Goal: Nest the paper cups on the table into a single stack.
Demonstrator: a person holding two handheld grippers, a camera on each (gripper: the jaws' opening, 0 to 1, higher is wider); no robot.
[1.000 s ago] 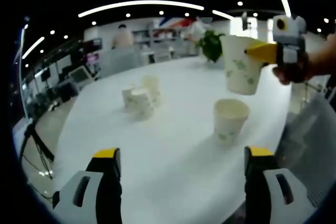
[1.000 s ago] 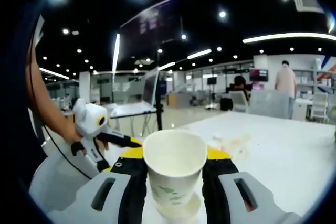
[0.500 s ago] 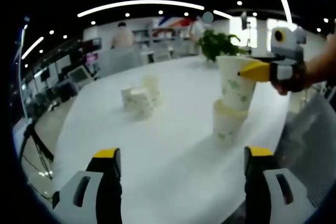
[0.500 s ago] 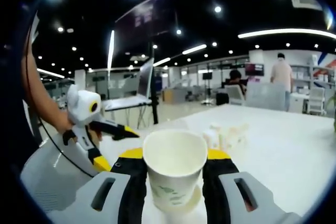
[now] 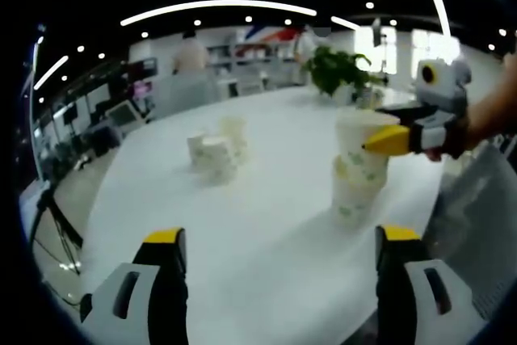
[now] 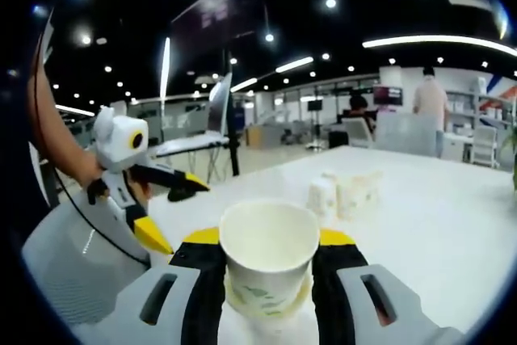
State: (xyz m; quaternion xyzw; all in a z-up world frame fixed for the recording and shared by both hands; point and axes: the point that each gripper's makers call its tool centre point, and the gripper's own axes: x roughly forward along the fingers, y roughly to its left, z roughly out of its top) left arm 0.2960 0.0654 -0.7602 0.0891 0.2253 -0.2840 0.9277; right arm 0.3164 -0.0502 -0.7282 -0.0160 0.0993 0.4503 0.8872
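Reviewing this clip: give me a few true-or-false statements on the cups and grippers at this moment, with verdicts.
1. The right gripper is shut on the top cup. True.
2. That cup sits inside another cup on the table. True.
3. The left gripper holds a cup. False: it is open with nothing between its jaws.
4. All cups are in one stack. False: the other cups stand apart, farther along the table.
5. The potted plant stands at the table's far end. True.
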